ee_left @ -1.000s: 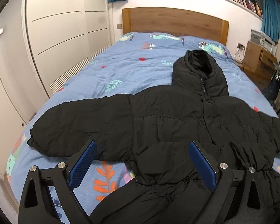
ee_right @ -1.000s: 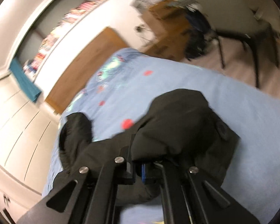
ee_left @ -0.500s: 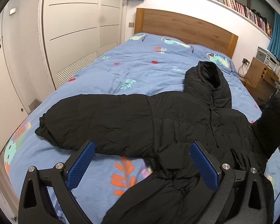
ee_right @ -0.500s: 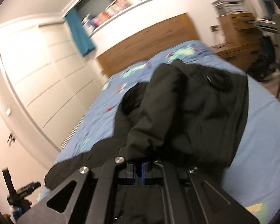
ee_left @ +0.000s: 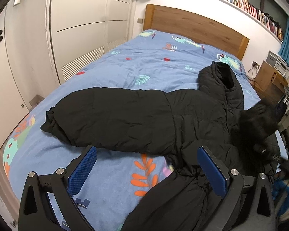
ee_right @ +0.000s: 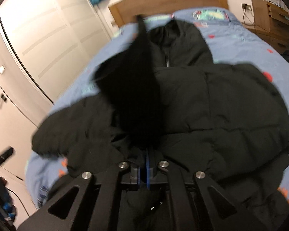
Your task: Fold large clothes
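White wardrobe doors (ee_left: 82,28) run along the left edge of the bed (ee_left: 125,65), only a narrow floor strip between them. Black puffer jacket (ee_left: 163,119) lies front-up across the near half of the blue duvet, hood (ee_left: 223,77) pointing at the wooden headboard (ee_left: 194,23). One sleeve (ee_left: 106,119) stretched flat toward the left edge, cuff stops short of it, bare duvet around. Left gripper (ee_left: 146,171) hovers over the near hem, fingers (ee_left: 82,171) spread wide, nothing between them, open duvet under the gap. Upper half of the bed clear of clothing. Right gripper (ee_right: 144,169): fingers pressed together, pinching the other sleeve (ee_right: 133,88), which is lifted and blurred above the jacket's chest, off the bed. Right edge of the bed: wooden side cabinet (ee_left: 269,79) and clutter close by, less room there than at the foot.
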`<state>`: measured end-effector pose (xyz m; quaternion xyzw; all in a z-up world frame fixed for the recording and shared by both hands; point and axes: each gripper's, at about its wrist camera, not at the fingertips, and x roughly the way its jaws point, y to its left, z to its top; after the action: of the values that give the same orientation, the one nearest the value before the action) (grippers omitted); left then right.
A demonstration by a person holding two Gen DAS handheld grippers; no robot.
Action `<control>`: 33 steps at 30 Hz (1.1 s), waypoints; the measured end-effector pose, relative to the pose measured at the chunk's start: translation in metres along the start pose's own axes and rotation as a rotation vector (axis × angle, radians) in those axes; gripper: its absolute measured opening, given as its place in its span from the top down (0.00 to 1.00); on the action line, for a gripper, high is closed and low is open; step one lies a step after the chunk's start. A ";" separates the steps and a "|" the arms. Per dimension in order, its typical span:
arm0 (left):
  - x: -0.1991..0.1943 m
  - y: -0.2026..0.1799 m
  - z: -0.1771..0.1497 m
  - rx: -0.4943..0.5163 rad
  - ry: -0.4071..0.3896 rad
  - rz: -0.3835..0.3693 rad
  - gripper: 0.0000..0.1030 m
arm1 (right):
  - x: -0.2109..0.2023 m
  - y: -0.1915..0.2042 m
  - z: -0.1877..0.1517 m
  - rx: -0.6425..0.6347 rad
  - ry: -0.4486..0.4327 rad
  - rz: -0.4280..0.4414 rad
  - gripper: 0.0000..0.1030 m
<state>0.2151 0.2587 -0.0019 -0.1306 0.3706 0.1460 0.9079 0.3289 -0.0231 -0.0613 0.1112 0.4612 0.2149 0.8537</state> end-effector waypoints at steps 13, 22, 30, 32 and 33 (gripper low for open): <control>-0.052 -0.005 0.005 0.091 -0.011 -0.032 0.01 | -0.001 0.024 -0.027 -0.008 0.070 -0.101 0.53; -0.058 -0.041 -0.006 0.079 -0.013 -0.041 0.01 | -0.066 0.042 -0.037 -0.141 0.010 -0.050 0.52; -0.001 -0.142 -0.011 0.168 0.056 -0.061 0.01 | -0.103 -0.055 0.002 -0.102 -0.089 -0.226 0.52; 0.020 -0.170 -0.009 0.192 0.067 -0.073 0.01 | -0.104 -0.079 0.017 -0.066 -0.112 -0.232 0.52; 0.035 -0.190 -0.005 0.205 0.073 -0.084 0.01 | -0.101 -0.088 0.024 -0.056 -0.119 -0.231 0.52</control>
<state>0.3045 0.0876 -0.0062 -0.0579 0.4107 0.0641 0.9077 0.3232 -0.1479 -0.0078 0.0463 0.4133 0.1211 0.9013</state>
